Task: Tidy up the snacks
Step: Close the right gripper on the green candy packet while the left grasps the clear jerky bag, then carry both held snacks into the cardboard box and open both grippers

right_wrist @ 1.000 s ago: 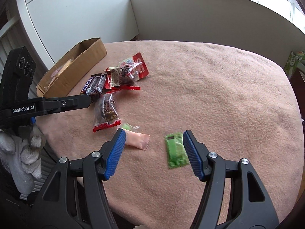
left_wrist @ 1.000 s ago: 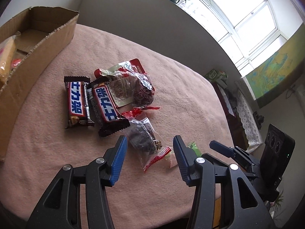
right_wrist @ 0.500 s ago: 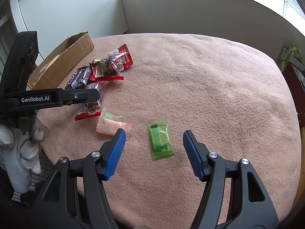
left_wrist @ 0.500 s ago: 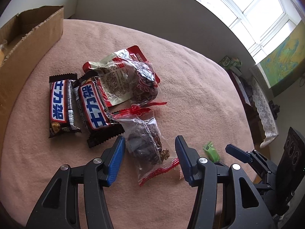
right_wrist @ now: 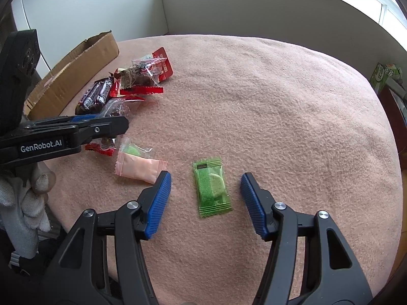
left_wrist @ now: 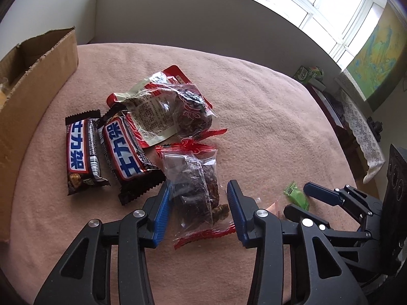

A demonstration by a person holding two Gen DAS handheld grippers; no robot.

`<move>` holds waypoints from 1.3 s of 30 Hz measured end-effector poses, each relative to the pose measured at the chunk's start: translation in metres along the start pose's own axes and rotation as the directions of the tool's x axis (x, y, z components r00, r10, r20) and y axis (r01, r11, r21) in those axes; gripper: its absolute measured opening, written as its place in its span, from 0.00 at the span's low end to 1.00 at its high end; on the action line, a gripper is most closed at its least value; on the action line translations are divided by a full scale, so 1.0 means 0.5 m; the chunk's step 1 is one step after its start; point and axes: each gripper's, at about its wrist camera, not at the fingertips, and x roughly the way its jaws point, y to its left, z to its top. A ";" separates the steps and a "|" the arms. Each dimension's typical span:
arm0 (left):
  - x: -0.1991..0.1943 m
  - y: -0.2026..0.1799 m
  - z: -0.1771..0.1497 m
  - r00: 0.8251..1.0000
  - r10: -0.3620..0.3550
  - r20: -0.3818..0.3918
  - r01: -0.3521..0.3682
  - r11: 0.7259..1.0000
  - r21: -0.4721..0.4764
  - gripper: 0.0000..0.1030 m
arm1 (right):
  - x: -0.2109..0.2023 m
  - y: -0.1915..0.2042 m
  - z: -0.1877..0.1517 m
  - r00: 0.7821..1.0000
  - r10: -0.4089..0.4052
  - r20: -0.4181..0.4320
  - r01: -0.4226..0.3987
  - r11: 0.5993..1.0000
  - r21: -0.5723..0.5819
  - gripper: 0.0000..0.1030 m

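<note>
My left gripper (left_wrist: 198, 190) is open, its blue pads on either side of a clear packet of dark snack with red ends (left_wrist: 198, 190) lying on the pink cloth. Two dark chocolate bars (left_wrist: 81, 150) and a larger red-backed clear bag (left_wrist: 168, 101) lie just beyond. My right gripper (right_wrist: 206, 180) is open around a small green packet (right_wrist: 212, 186) that lies flat between its pads. A pink packet (right_wrist: 138, 166) and a pale green sweet (right_wrist: 132, 150) lie to its left.
An open cardboard box (left_wrist: 33, 76) stands at the left edge of the table, also in the right wrist view (right_wrist: 73, 76). The pink cloth (right_wrist: 279, 101) covers the round table. A green carton (right_wrist: 381, 76) stands beyond the far right edge.
Both grippers have moved forward and down. The left now straddles the clear snack packet; the right now straddles the green packet. Both stayed open.
</note>
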 end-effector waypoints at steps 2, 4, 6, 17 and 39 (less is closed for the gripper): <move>-0.001 0.002 -0.004 1.000 -0.003 0.008 0.003 1.000 0.009 0.38 | 0.001 0.005 -0.003 1.000 -0.022 0.000 0.022 0.999 -0.027 0.47; -0.004 0.003 -0.007 1.000 -0.003 0.013 0.003 1.000 0.016 0.38 | 0.000 0.005 -0.006 1.000 -0.030 0.001 0.030 0.999 -0.037 0.42; -0.007 0.006 -0.009 1.000 -0.005 0.016 0.005 1.000 0.016 0.37 | -0.002 0.004 -0.006 0.999 -0.036 -0.003 0.036 0.999 -0.033 0.37; -0.029 0.018 -0.027 0.999 -0.026 0.022 0.026 1.000 0.011 0.37 | -0.020 -0.002 -0.006 0.999 -0.033 -0.003 0.033 0.999 -0.005 0.23; -0.159 0.063 -0.020 0.984 -0.052 0.169 0.061 0.997 -0.047 0.37 | -0.108 0.092 0.075 0.985 0.085 0.147 -0.079 0.996 -0.045 0.22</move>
